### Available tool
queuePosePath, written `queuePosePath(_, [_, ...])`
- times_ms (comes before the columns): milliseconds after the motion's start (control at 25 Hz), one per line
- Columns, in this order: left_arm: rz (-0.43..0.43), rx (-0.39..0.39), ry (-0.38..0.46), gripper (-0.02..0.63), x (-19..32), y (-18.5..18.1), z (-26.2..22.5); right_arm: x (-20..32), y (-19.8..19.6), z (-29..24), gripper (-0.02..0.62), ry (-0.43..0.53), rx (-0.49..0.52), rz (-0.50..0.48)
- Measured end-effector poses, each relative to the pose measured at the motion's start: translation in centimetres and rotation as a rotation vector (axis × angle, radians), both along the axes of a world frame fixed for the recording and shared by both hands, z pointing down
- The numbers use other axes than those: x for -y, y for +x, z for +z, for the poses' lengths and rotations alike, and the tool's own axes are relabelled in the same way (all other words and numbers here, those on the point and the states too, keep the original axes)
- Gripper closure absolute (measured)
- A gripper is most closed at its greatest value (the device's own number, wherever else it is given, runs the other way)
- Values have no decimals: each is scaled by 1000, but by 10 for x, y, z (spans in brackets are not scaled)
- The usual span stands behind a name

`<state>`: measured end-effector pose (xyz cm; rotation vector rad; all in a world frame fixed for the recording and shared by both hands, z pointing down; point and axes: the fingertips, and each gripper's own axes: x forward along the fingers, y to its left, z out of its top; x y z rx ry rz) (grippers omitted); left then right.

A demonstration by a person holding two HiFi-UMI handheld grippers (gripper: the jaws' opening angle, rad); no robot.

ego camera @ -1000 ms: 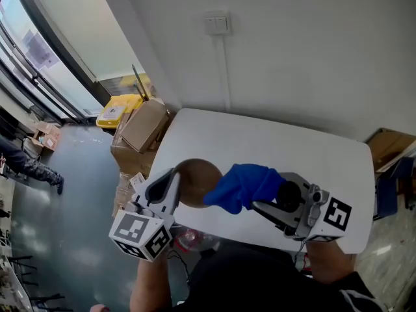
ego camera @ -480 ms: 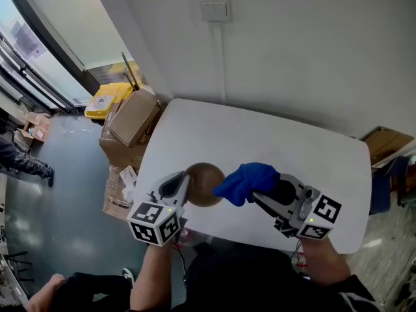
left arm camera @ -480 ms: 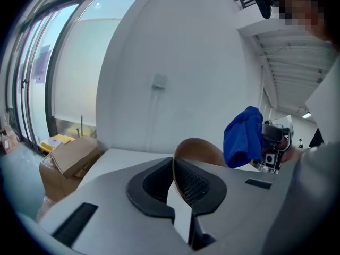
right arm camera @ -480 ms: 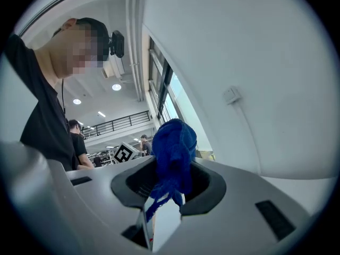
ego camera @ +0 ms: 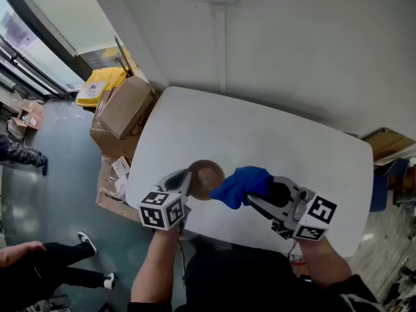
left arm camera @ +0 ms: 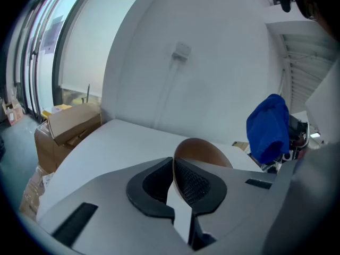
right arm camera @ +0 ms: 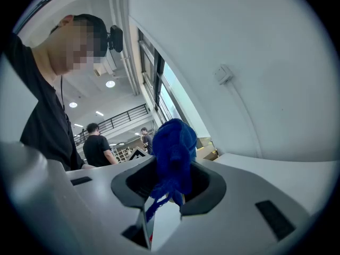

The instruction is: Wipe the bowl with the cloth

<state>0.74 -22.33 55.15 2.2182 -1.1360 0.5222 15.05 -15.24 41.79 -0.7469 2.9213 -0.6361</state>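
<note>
Pinching the rim of the bowl (ego camera: 207, 178) in my left claw (left arm camera: 173, 180), I hold the cloth (ego camera: 239, 184) tight in my right claw (right arm camera: 168, 189), just beside that bowl.

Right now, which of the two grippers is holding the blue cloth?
The right gripper: its jaws are shut on the blue cloth, which is bunched between them. The left gripper instead clamps the rim of the brown bowl.

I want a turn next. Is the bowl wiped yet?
Both pickups look done: the left gripper pinches the rim of the brown bowl, and the right gripper holds the blue cloth. The cloth hangs beside the bowl, not inside. The wiping itself looks still to do.
</note>
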Motion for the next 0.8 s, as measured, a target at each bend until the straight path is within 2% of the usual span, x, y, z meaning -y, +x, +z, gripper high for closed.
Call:
queuePosePath(280, [-46, 7, -141, 583, 9, 1, 78, 10, -11, 19, 483, -39, -7, -33])
queuePosePath(560, [-49, 52, -186, 583, 9, 10, 134, 21, 4, 30, 483, -69, -15, -3])
queuePosePath(800, [-41, 54, -238, 583, 3, 16, 151, 20, 9, 33, 483, -87, -8, 7])
